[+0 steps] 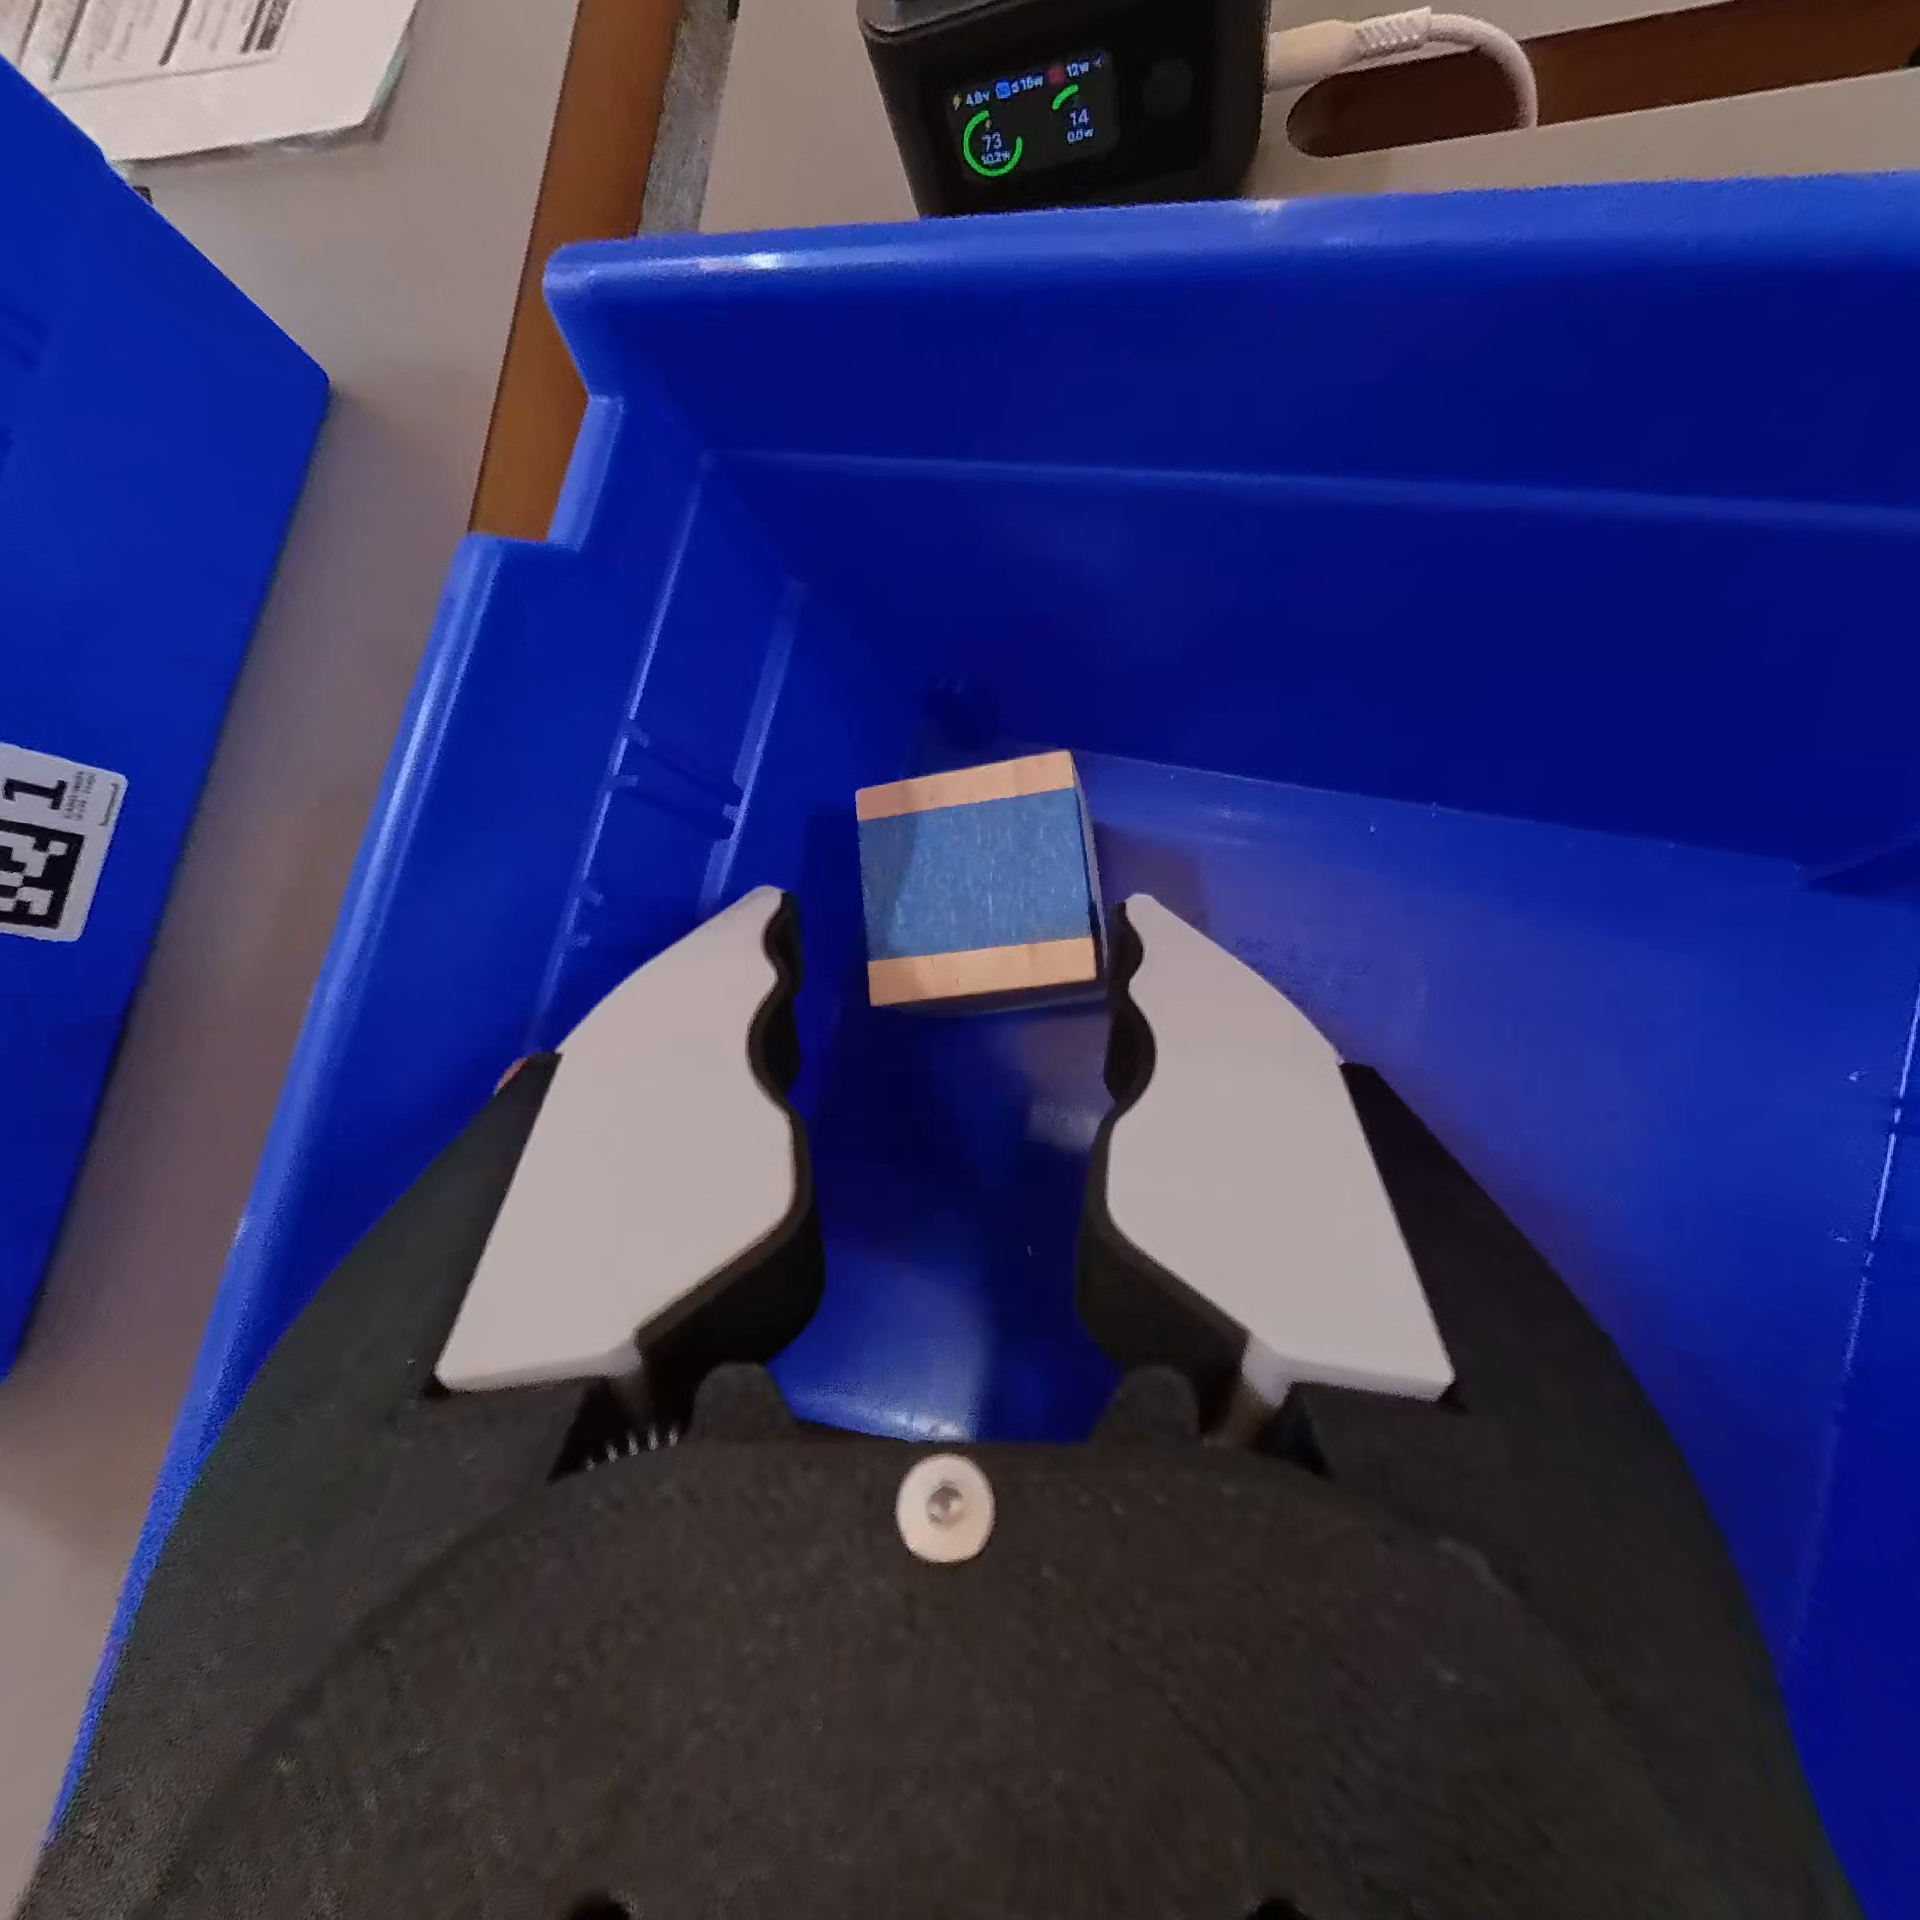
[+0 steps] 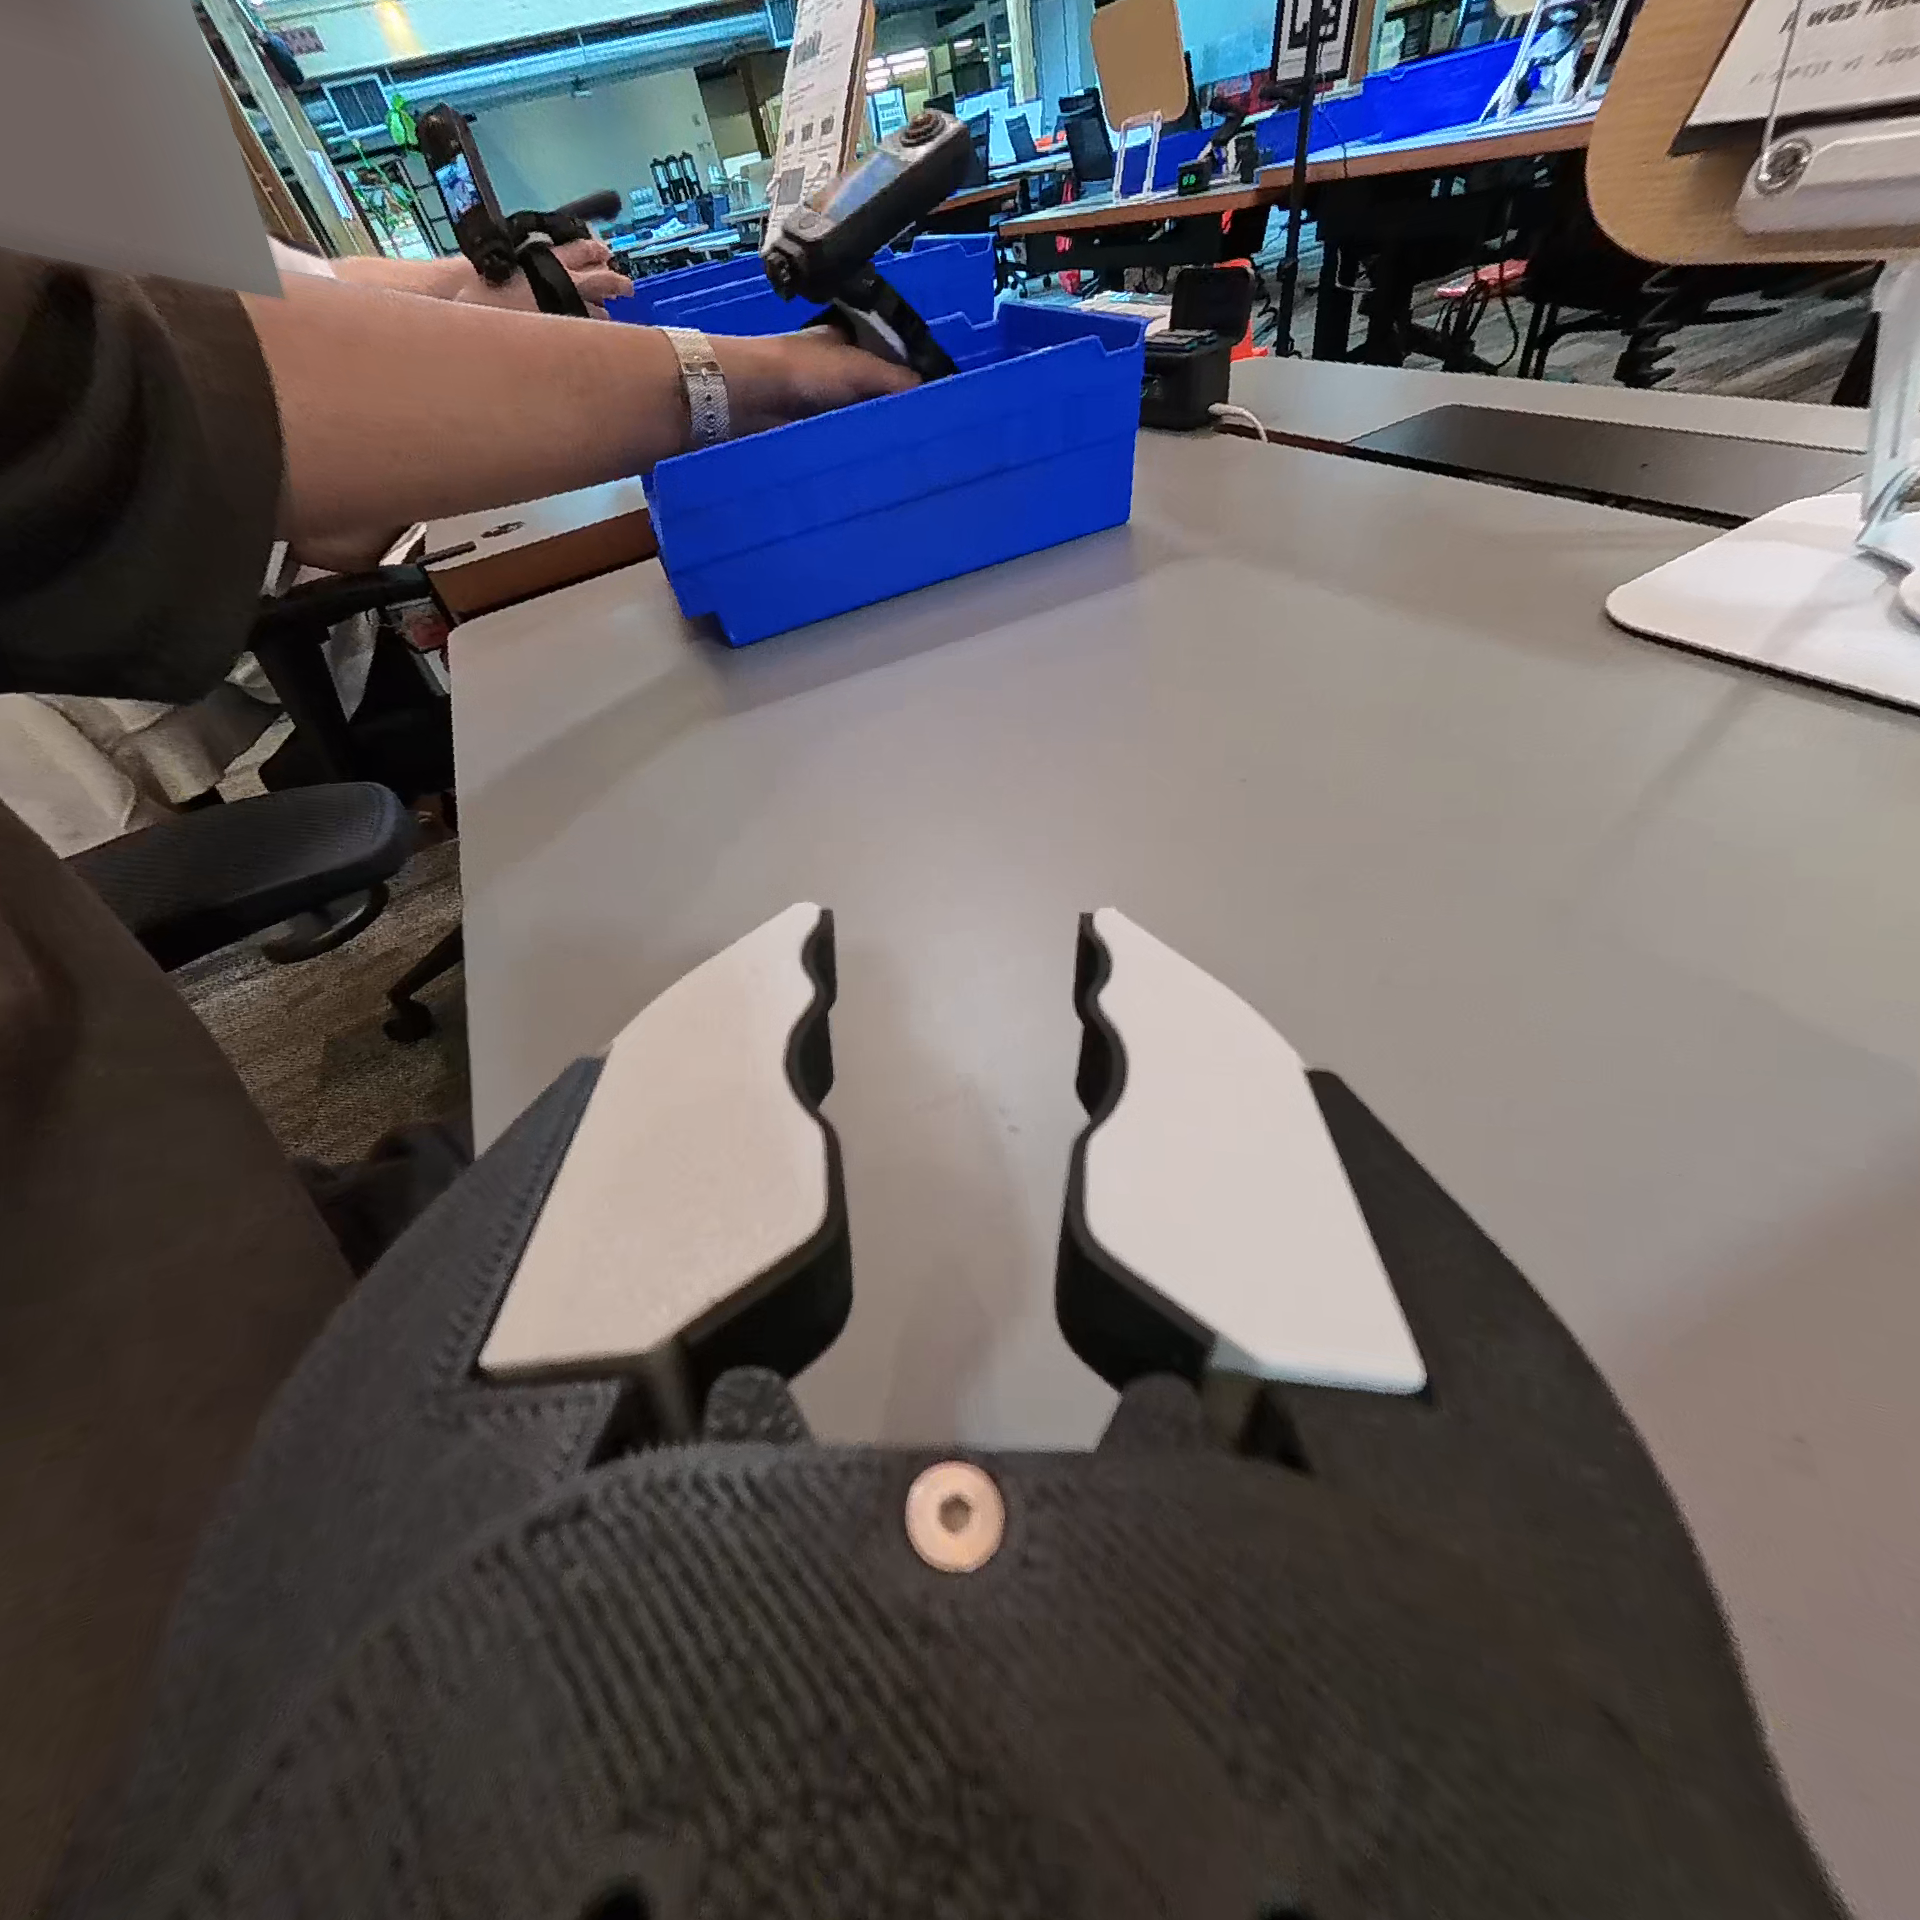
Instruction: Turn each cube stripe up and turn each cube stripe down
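A wooden cube (image 1: pixel 977 878) with a wide blue stripe facing up lies on the floor of a blue bin (image 1: pixel 1351 582), near its far left corner. My left gripper (image 1: pixel 951 920) is inside the bin, open, with its fingertips on either side of the cube's near edge, not clamped on it. My right gripper (image 2: pixel 954 930) is open and empty, low over the grey table (image 2: pixel 1351 831). In the right wrist view the blue bin (image 2: pixel 904 488) stands at the table's far left, with a person's hand and the left gripper's handle (image 2: pixel 862 239) reaching into it.
A second blue bin (image 1: pixel 135 623) with a white label stands left of the first. A black power unit with a lit screen (image 1: pixel 1049 104) and white cable sit behind it. A white stand base (image 2: pixel 1766 613) is at the table's right. An office chair (image 2: pixel 260 852) stands left of the table.
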`<state>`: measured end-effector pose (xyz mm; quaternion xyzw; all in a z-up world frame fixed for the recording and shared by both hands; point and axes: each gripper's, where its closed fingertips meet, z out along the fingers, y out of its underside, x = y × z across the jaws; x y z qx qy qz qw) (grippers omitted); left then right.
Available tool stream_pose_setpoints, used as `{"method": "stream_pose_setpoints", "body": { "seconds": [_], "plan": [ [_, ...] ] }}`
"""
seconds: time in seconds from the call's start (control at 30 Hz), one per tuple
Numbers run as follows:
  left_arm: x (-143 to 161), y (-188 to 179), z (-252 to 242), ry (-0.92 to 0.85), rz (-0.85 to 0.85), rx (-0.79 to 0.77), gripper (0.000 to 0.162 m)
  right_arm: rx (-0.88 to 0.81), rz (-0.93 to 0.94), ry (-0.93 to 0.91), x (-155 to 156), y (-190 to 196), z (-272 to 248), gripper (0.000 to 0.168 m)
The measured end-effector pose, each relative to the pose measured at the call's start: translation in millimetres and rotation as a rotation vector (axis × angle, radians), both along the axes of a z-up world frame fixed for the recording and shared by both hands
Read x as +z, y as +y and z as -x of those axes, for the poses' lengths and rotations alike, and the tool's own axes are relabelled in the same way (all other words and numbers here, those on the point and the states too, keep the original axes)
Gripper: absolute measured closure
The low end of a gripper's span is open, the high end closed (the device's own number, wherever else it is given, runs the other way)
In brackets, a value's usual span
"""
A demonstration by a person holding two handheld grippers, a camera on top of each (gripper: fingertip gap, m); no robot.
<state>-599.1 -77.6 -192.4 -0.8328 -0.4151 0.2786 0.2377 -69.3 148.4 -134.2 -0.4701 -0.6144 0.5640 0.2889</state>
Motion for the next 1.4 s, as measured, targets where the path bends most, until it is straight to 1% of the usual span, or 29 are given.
{"method": "stream_pose_setpoints", "body": {
  "seconds": [0.13, 0.2, 0.27, 0.33, 0.4, 0.53, 0.63, 0.7, 0.77, 0.83, 0.9, 0.97, 1.1, 1.17, 1.2, 1.23, 1.33, 1.4],
  "plan": [
    [-1, 0, 6, 0.012, 0.012, 0.028, 0.107, -0.004, 0.014, -0.013, -3, 2, 1, 0.123],
    [-2, -2, 7, 0.021, 0.028, 0.038, 0.117, -0.007, 0.014, -0.011, -2, 3, 2, 0.124],
    [-2, -3, 4, 0.019, 0.024, 0.034, 0.117, -0.007, 0.016, -0.007, -1, 4, 2, 0.124],
    [-1, -2, -1, 0.002, 0.002, 0.031, 0.117, -0.004, 0.024, -0.003, 0, 4, 1, 0.124],
    [8, 4, -7, 0.013, -0.062, 0.019, 0.117, 0.002, 0.037, 0.0, 2, 3, 1, 0.124],
    [48, 20, -26, 0.072, -0.214, -0.003, 0.118, 0.009, 0.052, 0.012, 7, 1, -2, 0.124],
    [92, 36, -53, 0.13, -0.322, -0.061, 0.119, 0.026, 0.059, 0.018, 10, -3, -4, 0.125],
    [126, 53, -83, 0.164, -0.425, -0.123, 0.119, 0.035, 0.057, 0.026, 12, -6, -5, 0.125],
    [158, 75, -124, 0.179, -0.572, -0.205, 0.119, 0.043, 0.057, 0.034, 14, -10, -6, 0.126],
    [178, 97, -174, 0.143, -0.727, -0.29, 0.119, 0.049, 0.064, 0.04, 17, -12, -8, 0.126],
    [179, 118, -227, 0.038, -0.849, -0.358, 0.119, 0.047, 0.084, 0.046, 20, -13, -9, 0.126],
    [169, 138, -283, -0.091, -0.97, -0.442, 0.119, 0.04, 0.112, 0.054, 25, -12, -11, 0.126],
    [149, 172, -394, -0.443, -1.255, -0.611, 0.119, -0.026, 0.151, 0.094, 36, 1, -15, 0.123],
    [143, 183, -434, -0.636, -1.4, -0.641, 0.12, -0.063, 0.136, 0.125, 41, 7, -17, 0.115],
    [138, 188, -451, -0.722, -1.453, -0.643, 0.12, -0.076, 0.102, 0.153, 45, 9, -18, 0.107],
    [133, 193, -465, -0.8, -1.481, -0.644, 0.12, -0.088, 0.051, 0.189, 49, 10, -20, 0.104],
    [113, 206, -507, -0.998, -1.459, -0.692, 0.119, -0.126, -0.128, 0.327, 62, 9, -28, 0.106],
    [114, 208, -530, -1.174, -1.515, -0.734, 0.119, -0.11, -0.235, 0.389, 65, 2, -32, 0.109]
  ]
}}
